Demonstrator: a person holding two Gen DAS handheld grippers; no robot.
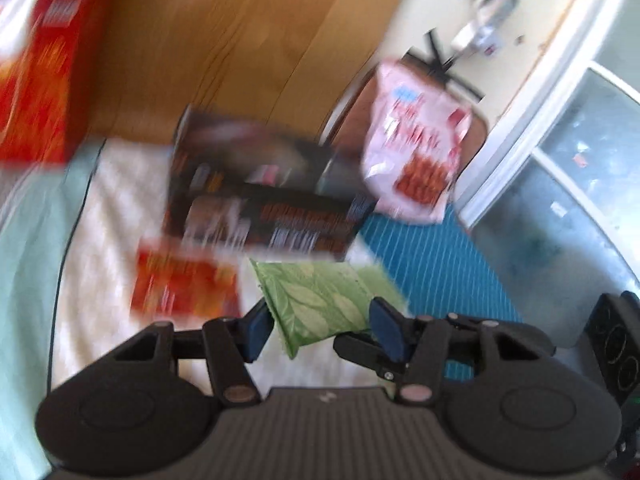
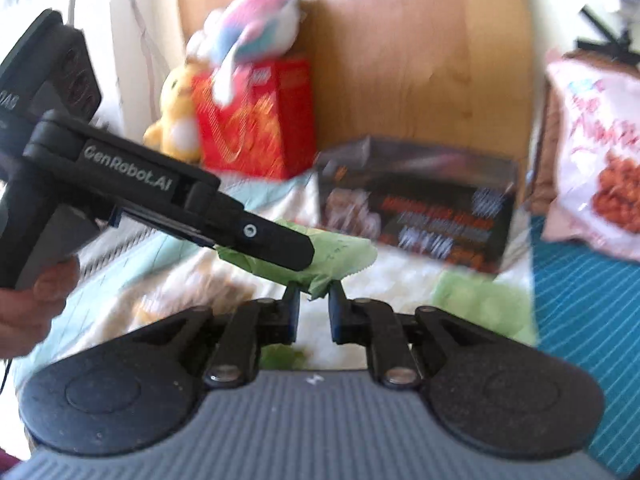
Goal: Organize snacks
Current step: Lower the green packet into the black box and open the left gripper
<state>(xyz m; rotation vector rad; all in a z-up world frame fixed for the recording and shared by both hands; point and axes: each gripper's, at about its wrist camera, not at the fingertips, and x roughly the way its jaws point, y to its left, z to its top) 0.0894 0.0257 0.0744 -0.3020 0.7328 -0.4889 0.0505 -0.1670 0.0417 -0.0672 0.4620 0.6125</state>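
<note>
Both views are pretty smeared, so take the details loosely. We've got the green leaf-print packet (image 1: 320,308) pinched between the two tools right now. The left gripper (image 1: 324,326) has its blue pads either side of the packet's near end and looks clamped on it. In the right wrist view the right gripper (image 2: 313,307) has its fingers nearly together on a corner of the same packet, so it looks like it's gripping too, though the blur makes contact hard to swear to.

For the handover, we'd say keep one grip firm before the other lets go. The wrapper is thin and crinkly, so it'll probably slide or fold if both pull at once.

Room to move: the dark snack box (image 1: 264,196) sits at about 12 o'clock just past the packet, with the orange packet (image 1: 184,284) at 10 o'clock and the pink bag (image 1: 412,144) at 2 o'clock. The red box (image 2: 256,120) stands at 11 o'clock against the wooden board (image 1: 224,40), beside a yellow plush toy (image 2: 176,116). The blue striped cloth (image 1: 440,264) at 3 o'clock looks like the openest patch; the bed edge drops off beyond it, so we'd set down well inside
</note>
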